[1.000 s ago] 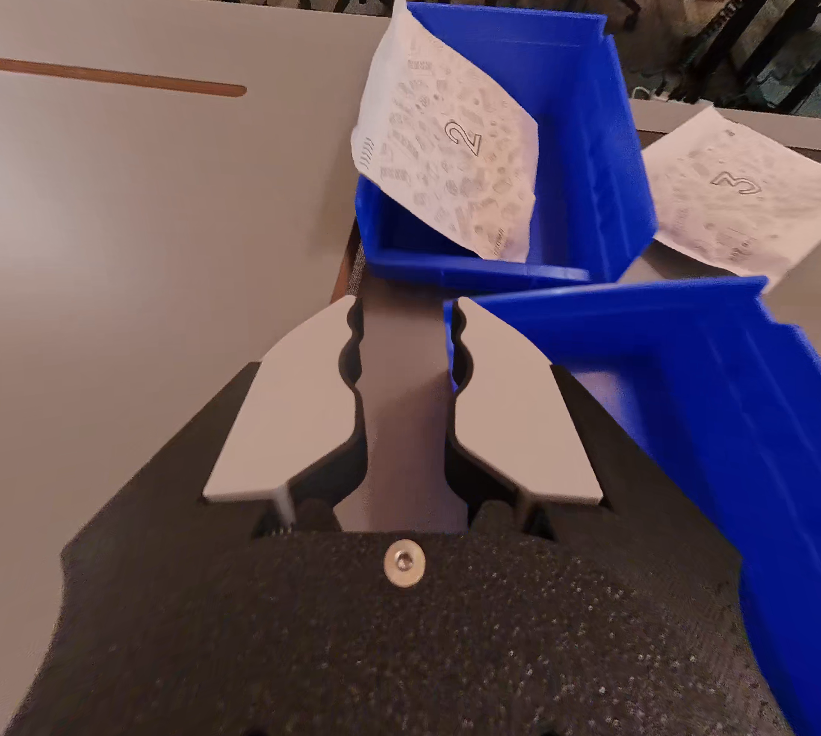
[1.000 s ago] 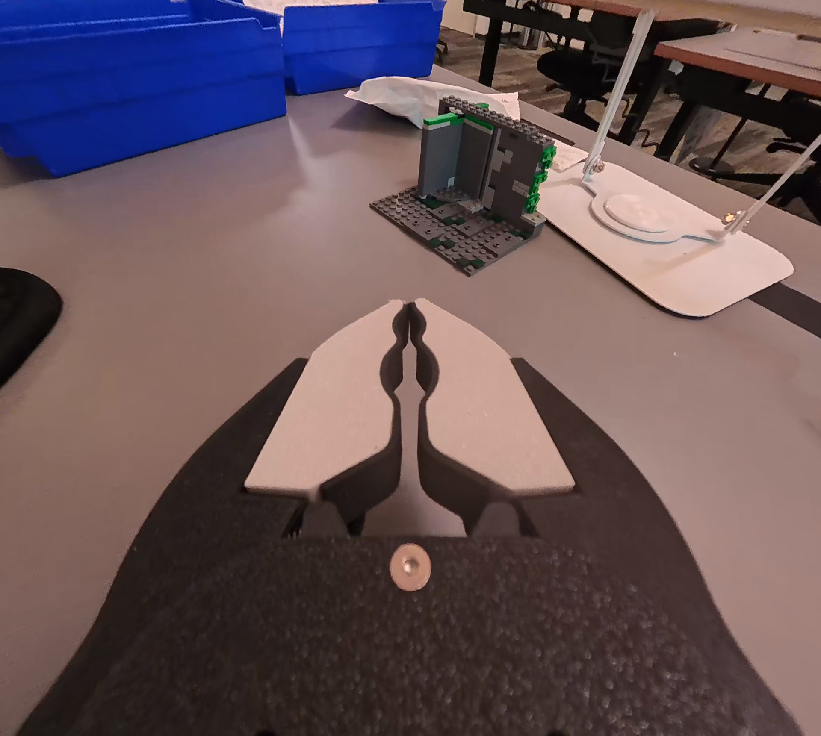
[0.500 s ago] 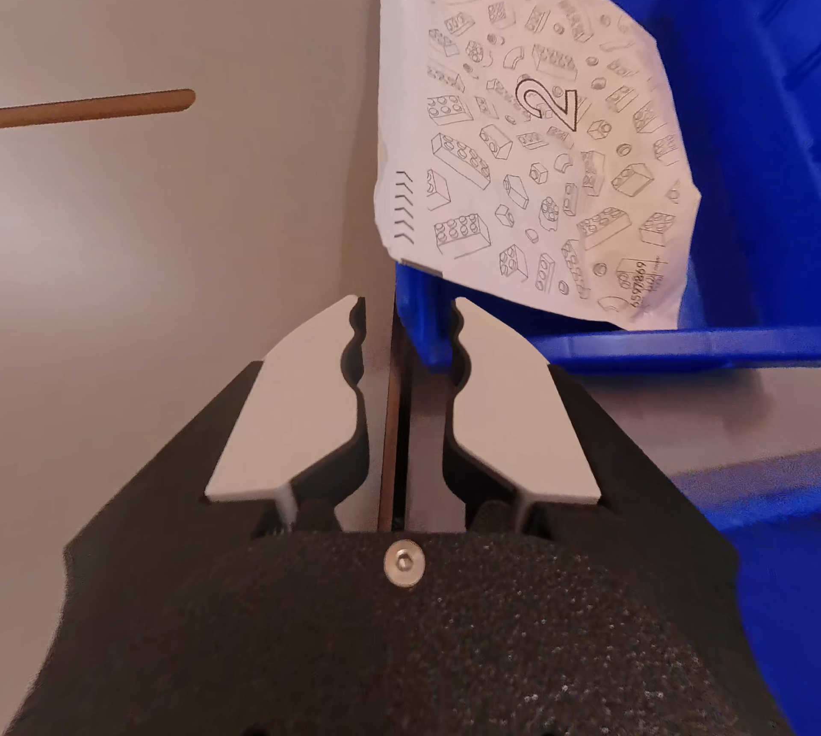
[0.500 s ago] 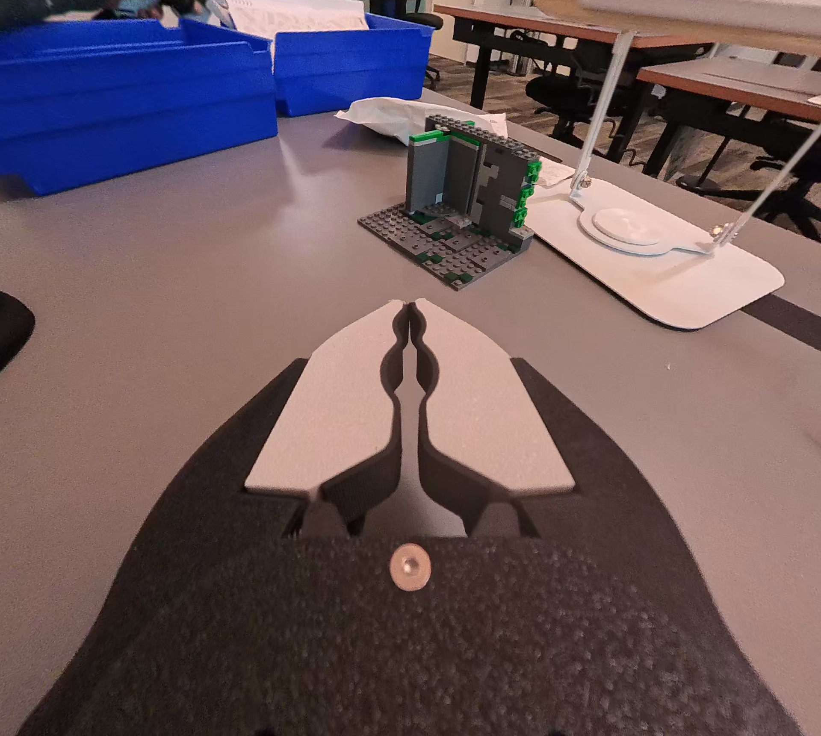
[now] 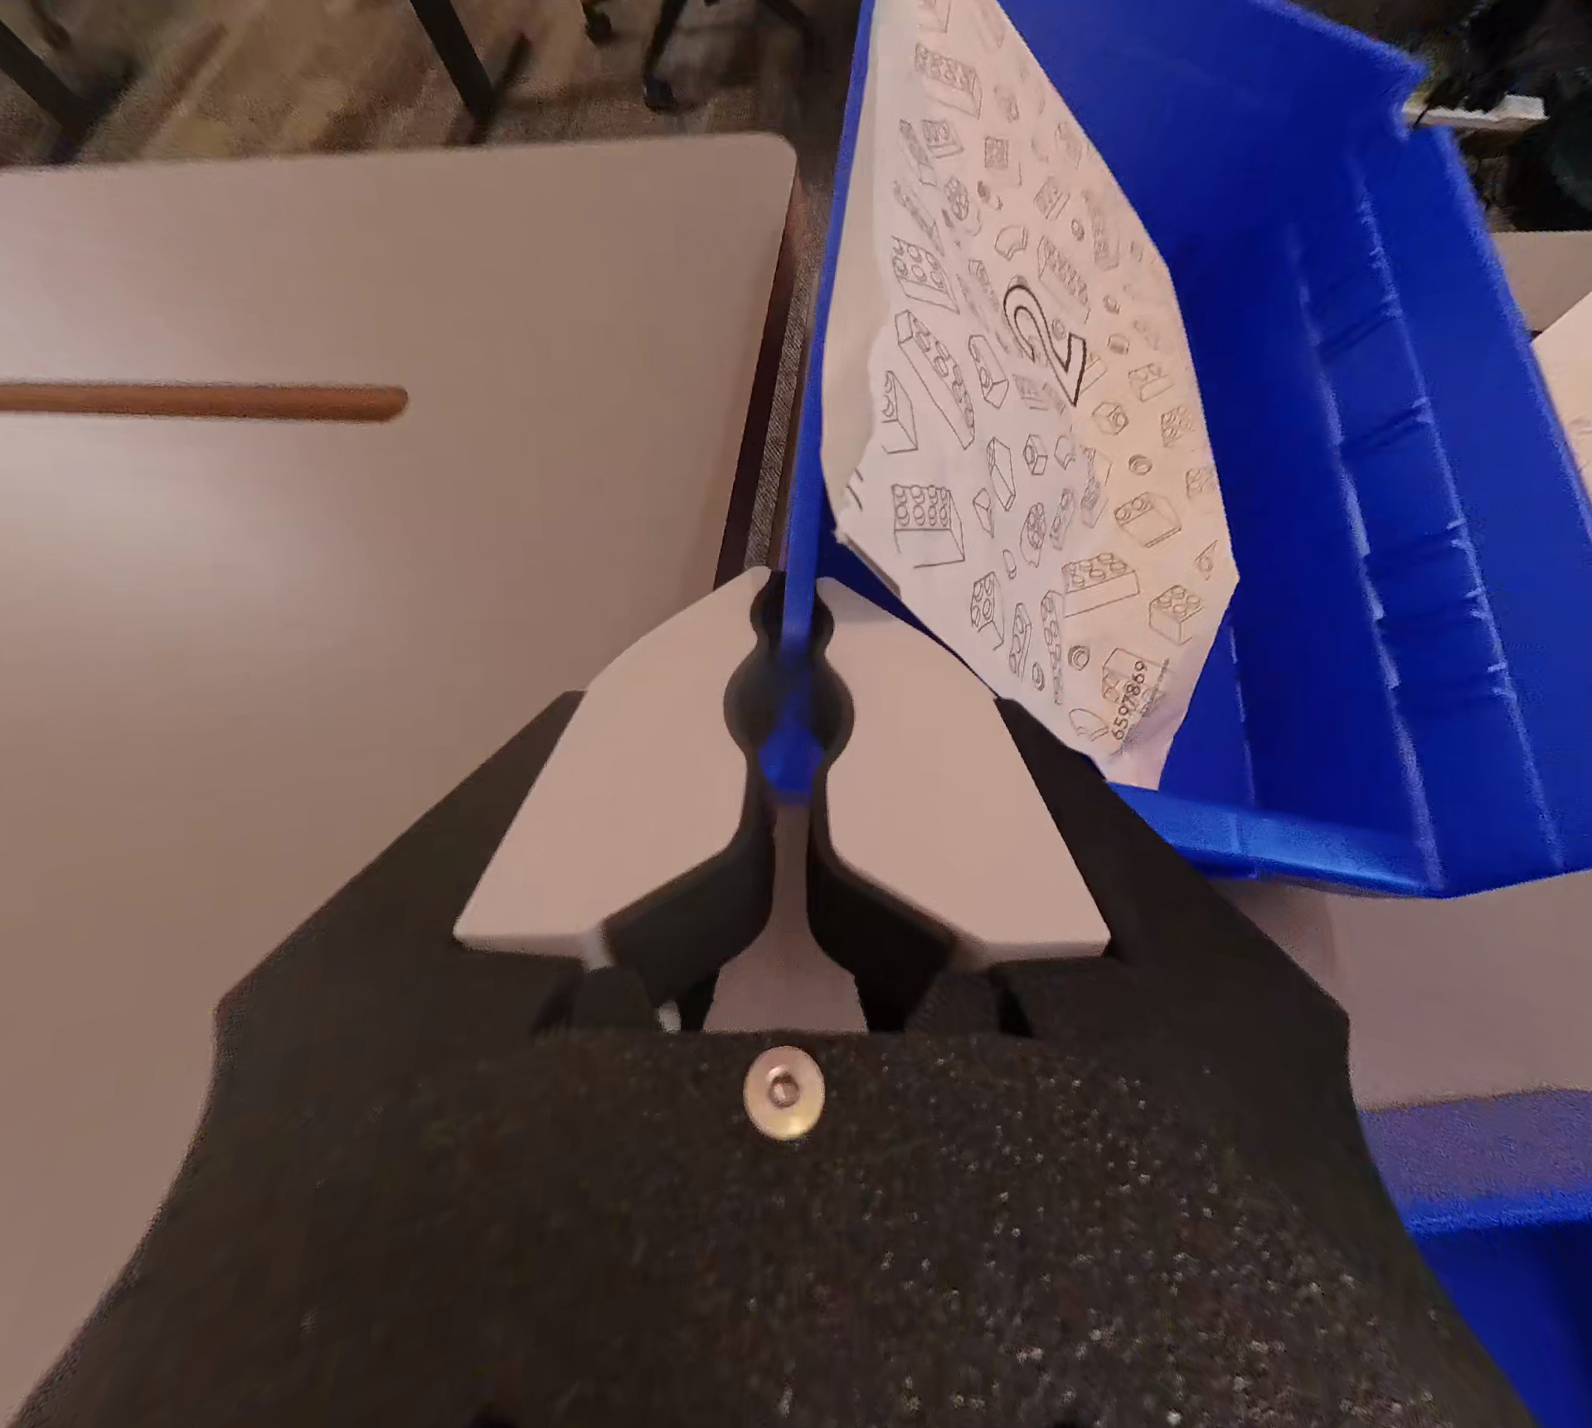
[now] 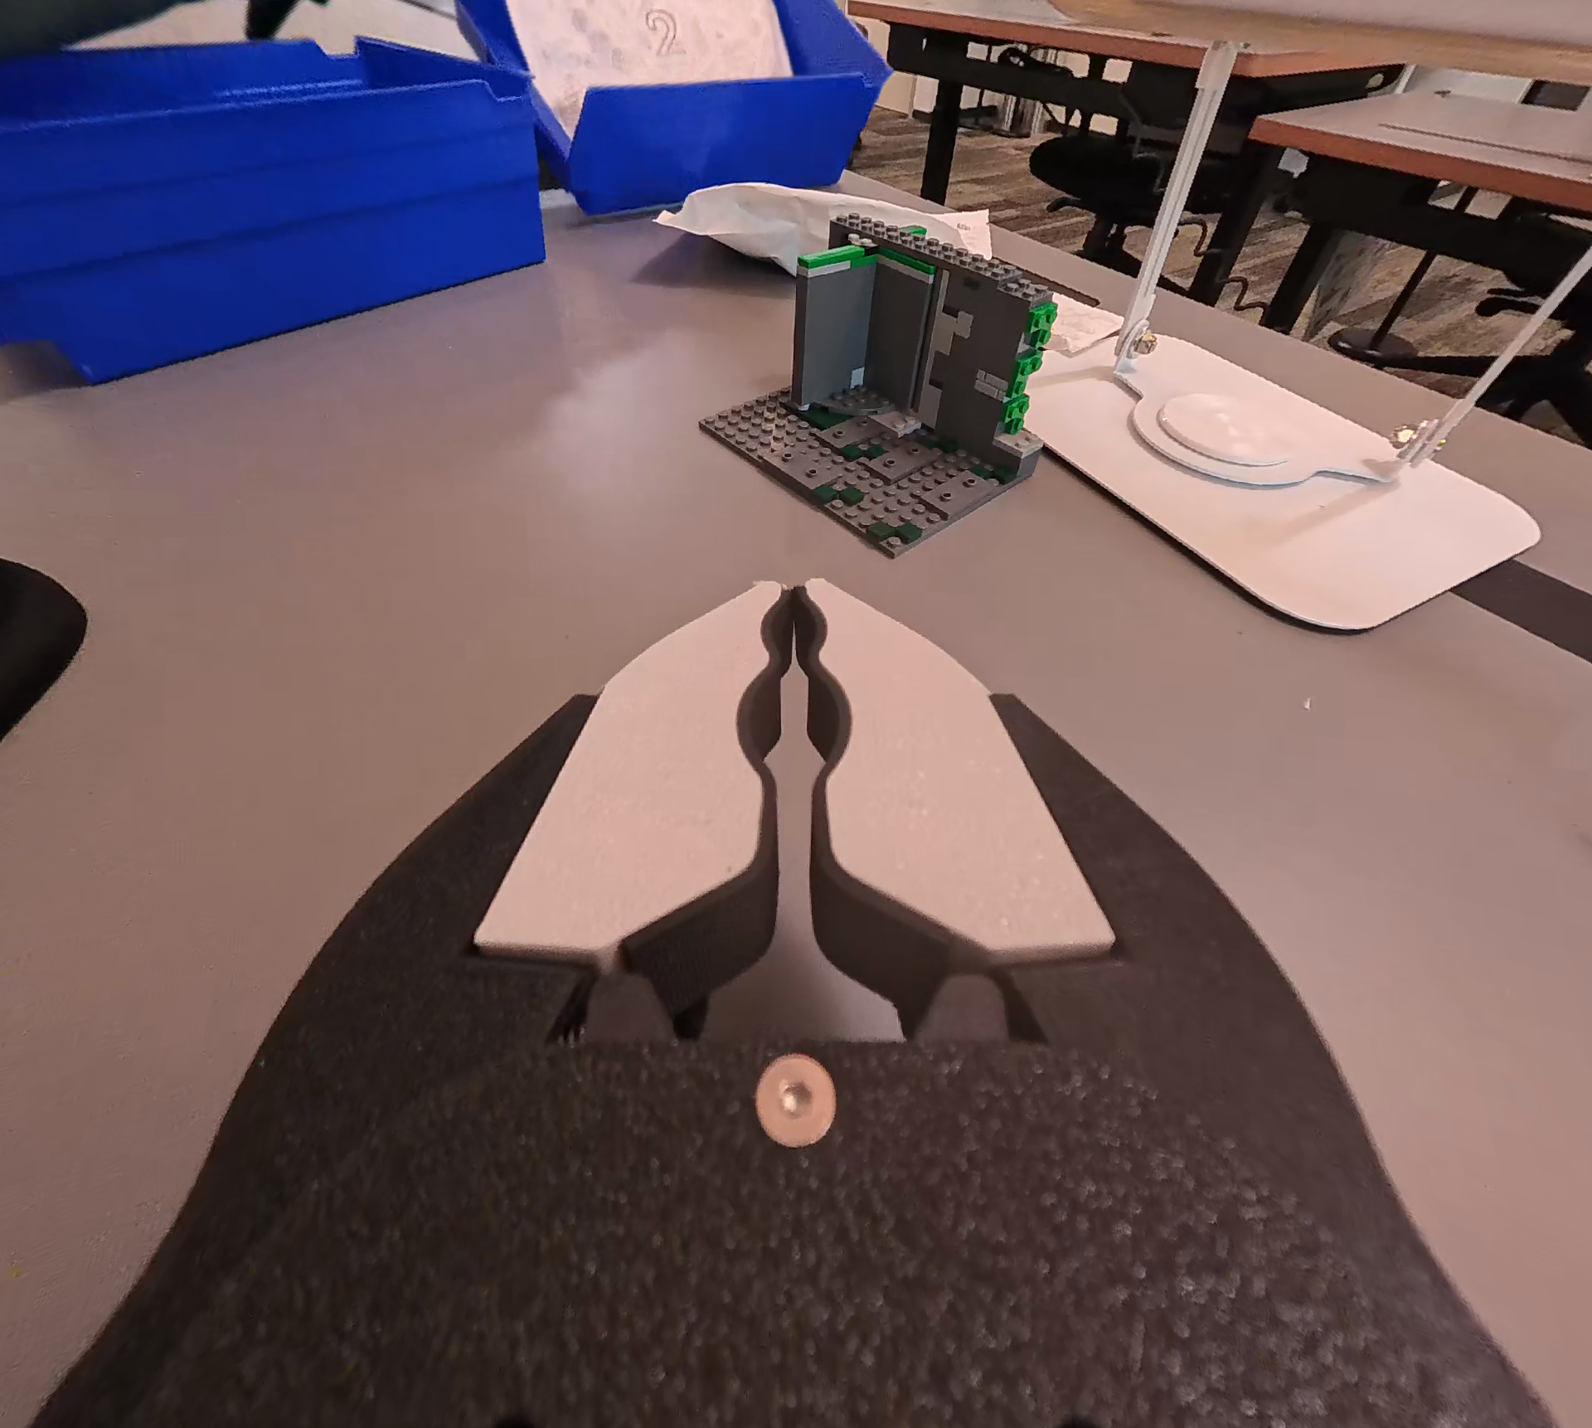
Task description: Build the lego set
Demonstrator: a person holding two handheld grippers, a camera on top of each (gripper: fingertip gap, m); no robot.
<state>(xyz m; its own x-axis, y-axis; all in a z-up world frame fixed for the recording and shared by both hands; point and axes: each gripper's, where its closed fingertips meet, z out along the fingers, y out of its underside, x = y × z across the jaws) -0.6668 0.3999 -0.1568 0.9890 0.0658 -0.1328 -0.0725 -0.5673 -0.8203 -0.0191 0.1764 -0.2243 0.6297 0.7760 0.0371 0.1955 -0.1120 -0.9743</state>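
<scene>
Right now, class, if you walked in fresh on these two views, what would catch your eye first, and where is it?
First, the tilted blue bin, its wall pinched in the left gripper, with a white printed bag leaning inside. Then the grey-and-green lego build at mid-table, ahead of the shut, empty right gripper.

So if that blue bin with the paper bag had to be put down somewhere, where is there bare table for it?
The widest bare stretch of grey table lies between the near blue bin, the lego build and the shut right gripper. It is crowded to the right of the build, where a crumpled bag and a white stand base sit close.
</scene>
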